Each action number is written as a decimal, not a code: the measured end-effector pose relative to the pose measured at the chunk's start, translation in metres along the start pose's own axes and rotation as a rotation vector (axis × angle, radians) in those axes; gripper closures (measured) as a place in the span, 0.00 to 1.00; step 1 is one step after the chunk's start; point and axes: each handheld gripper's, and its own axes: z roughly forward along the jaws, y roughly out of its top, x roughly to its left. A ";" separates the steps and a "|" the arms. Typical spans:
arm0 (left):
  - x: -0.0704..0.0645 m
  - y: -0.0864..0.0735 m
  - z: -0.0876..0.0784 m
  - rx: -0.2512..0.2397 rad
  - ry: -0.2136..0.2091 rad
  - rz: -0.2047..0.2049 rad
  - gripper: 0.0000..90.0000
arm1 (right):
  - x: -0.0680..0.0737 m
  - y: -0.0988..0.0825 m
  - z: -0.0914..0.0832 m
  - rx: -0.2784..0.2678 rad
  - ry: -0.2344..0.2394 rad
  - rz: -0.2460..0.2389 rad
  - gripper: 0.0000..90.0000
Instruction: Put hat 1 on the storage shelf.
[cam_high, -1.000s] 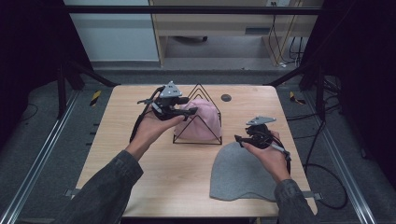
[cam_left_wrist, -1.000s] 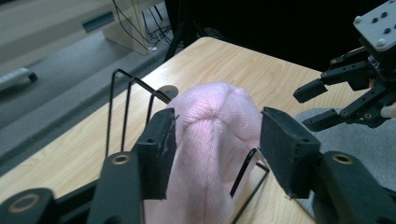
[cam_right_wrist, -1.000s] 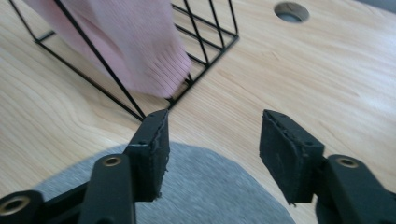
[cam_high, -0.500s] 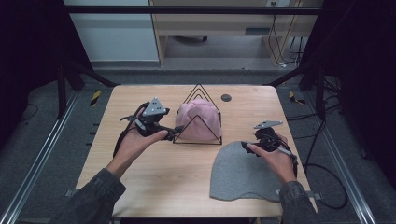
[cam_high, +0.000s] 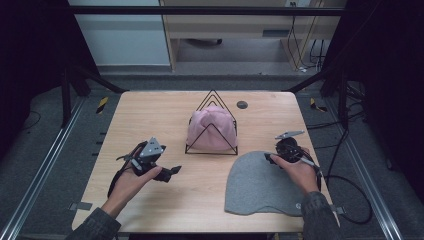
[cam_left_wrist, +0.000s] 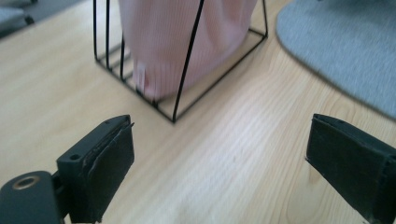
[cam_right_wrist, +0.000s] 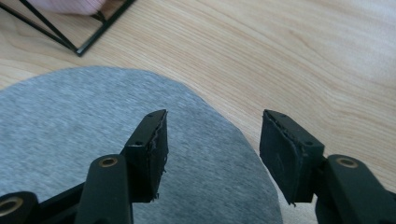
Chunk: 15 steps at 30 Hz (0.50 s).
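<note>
With the pink hat (cam_high: 211, 129) tucked inside the wire rack (cam_high: 212, 150) at mid-table, the left claw (cam_high: 172, 171) hangs wide and empty just left of the rack, jaws just opened, while the right claw (cam_right_wrist: 212, 154), half-open and narrowing, straddles the grey hat's (cam_high: 260, 185) edge right of the rack, ready to pinch.

Wooden table (cam_high: 150, 115), grey floor (cam_high: 50, 145), pale cabinet (cam_high: 120, 35), dark surroundings

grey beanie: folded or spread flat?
Spread flat. The grey beanie lies open on the table, full dome outline visible, no fold seen.
</note>
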 end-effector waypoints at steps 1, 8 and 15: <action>0.001 -0.011 -0.002 0.019 0.010 -0.012 0.09 | -0.003 -0.001 0.003 0.007 -0.005 0.007 0.48; 0.002 -0.030 -0.009 0.046 0.039 -0.056 0.09 | -0.006 -0.005 0.006 0.038 0.004 0.016 0.52; 0.006 -0.031 -0.013 0.035 0.068 -0.083 0.10 | -0.006 -0.008 0.004 0.051 0.011 0.001 0.59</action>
